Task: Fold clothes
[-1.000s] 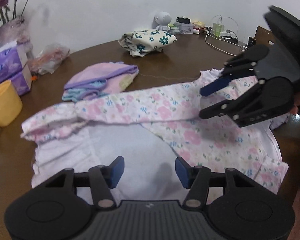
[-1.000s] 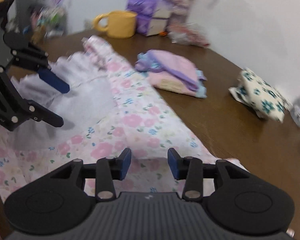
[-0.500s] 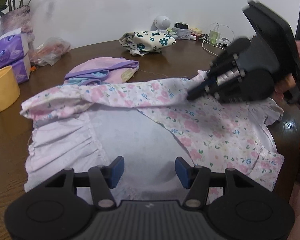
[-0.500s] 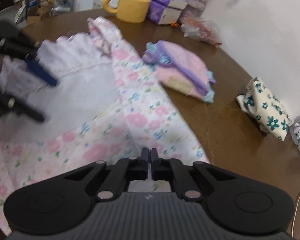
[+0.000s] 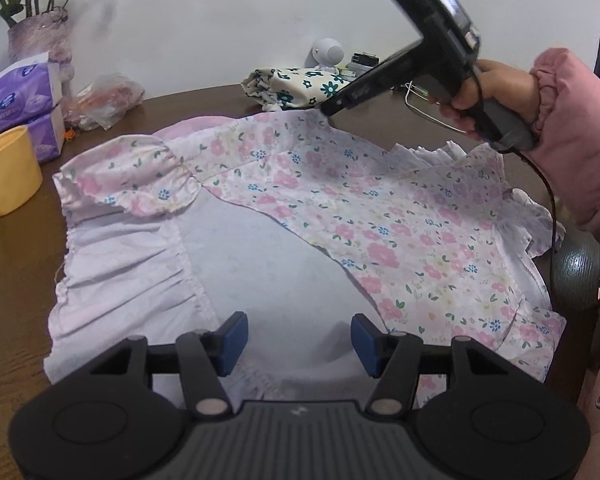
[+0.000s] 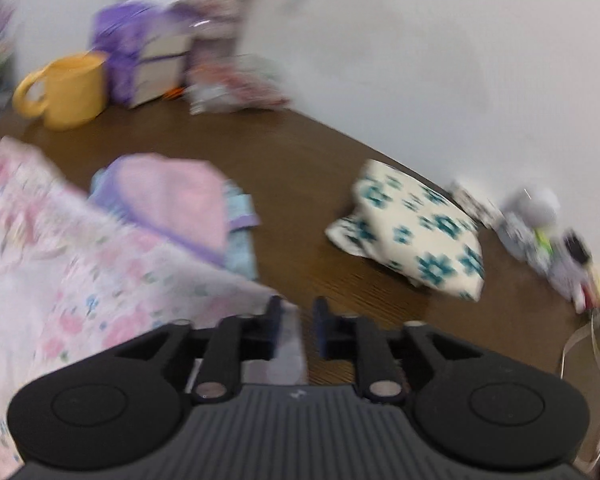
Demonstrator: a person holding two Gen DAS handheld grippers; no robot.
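Observation:
A pink floral garment (image 5: 360,208) lies spread on the brown table (image 5: 16,248), its pale inner side up near me and a floral panel laid across the far half. Over the pale part my left gripper (image 5: 298,338) hovers open, with nothing between its fingers. My right gripper (image 5: 328,109), held by a hand in a pink sleeve (image 5: 560,140), is at the garment's far edge. In the blurred right wrist view that gripper (image 6: 296,320) has its jaws opening, a gap between them, with the garment's corner (image 6: 100,280) lying under them.
A yellow mug (image 5: 4,176) and purple tissue packs (image 5: 16,100) stand at the left. A folded pink and purple pile (image 6: 172,196) lies just beyond the garment. A folded cream floral cloth (image 6: 412,232), a small white gadget (image 5: 328,52) and cables (image 5: 420,96) sit at the back.
The right gripper shut on the floral panel, drew its edge toward the back of the table, and now has its jaws apart. The left gripper has hardly moved.

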